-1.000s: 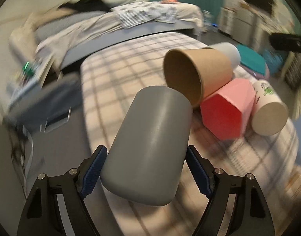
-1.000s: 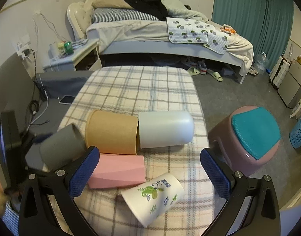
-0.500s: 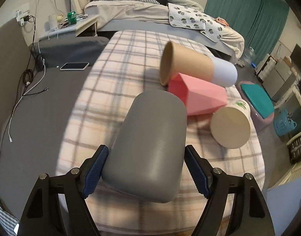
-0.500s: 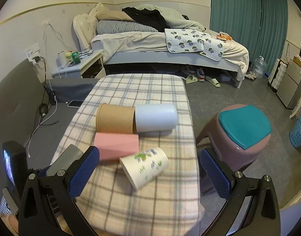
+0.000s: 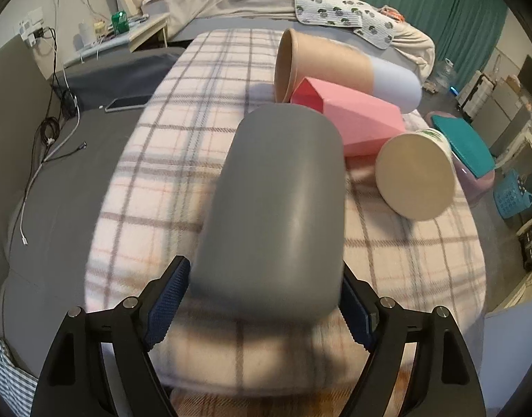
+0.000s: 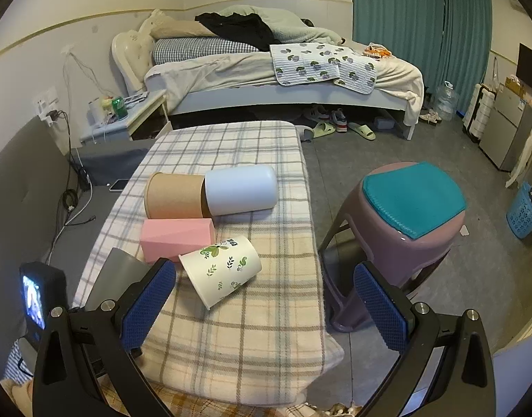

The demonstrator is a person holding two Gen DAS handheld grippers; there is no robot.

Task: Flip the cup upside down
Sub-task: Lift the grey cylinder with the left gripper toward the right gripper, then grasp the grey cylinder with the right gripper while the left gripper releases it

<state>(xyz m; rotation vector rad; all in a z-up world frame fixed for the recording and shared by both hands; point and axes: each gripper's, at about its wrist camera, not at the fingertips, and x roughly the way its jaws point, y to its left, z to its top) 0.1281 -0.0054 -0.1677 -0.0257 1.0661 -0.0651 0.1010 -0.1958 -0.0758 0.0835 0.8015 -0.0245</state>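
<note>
My left gripper (image 5: pixel 262 300) is shut on a grey cup (image 5: pixel 276 205), its closed base pointing away from the camera, held over the near end of the plaid-covered table (image 5: pixel 161 160). The grey cup also shows at the lower left of the right wrist view (image 6: pixel 118 278). My right gripper (image 6: pixel 262 307) is open and empty above the table's near right edge. A white cup with leaf prints (image 6: pixel 222 271) lies on its side just beyond it.
A brown cup (image 6: pixel 173 196), a white cup (image 6: pixel 241 189) and a pink box-shaped cup (image 6: pixel 177 238) lie on their sides mid-table. A purple stool with a teal seat (image 6: pixel 411 201) stands right of the table. A bed (image 6: pixel 283 80) is behind.
The left gripper with the grey cup has pulled back toward the table's near end and tilted. The right gripper has drawn back and risen, so the cups look smaller and farther.
</note>
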